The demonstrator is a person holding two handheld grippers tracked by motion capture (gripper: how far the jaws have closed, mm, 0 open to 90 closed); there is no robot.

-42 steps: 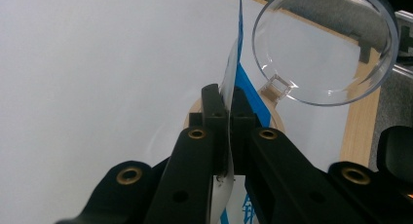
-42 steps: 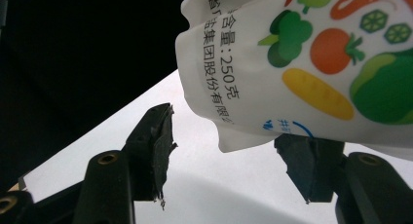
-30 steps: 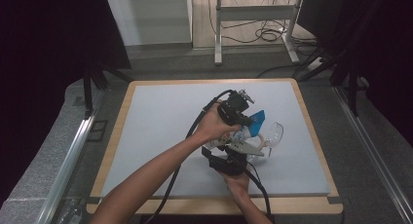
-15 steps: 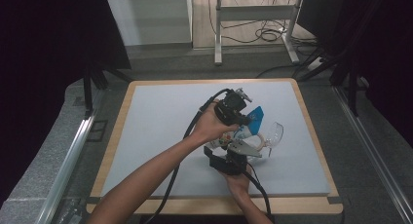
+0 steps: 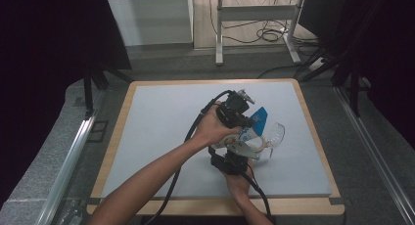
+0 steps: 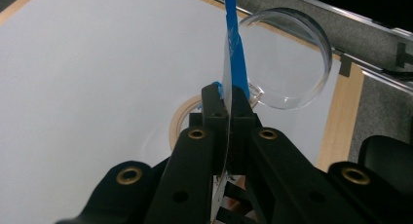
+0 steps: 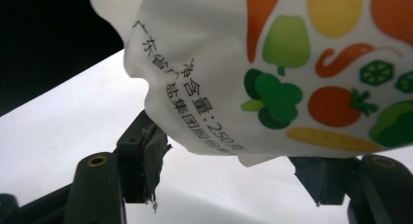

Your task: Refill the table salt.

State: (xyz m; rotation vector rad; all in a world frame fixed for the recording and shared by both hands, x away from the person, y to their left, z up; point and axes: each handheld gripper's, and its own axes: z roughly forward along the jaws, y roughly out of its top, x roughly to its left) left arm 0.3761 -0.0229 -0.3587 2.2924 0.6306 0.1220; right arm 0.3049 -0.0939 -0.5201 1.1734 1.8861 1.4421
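Above the desk [image 5: 161, 137], my left gripper [image 6: 228, 104] stays clenched on the bag [image 7: 272, 63] edge. My right gripper [image 7: 229, 170] has just been opening, jaws released around the bag's bottom; both hands barely shift.

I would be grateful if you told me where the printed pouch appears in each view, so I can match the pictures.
High view: the pouch is right of centre, its blue top edge pinched by the left gripper.
Left gripper view: seen edge-on, rising from the shut jaws at centre.
Right gripper view: its vegetable-printed face fills the top, between the right gripper's parted pads, which have just been opening.
Shared landmark: the white table mat.
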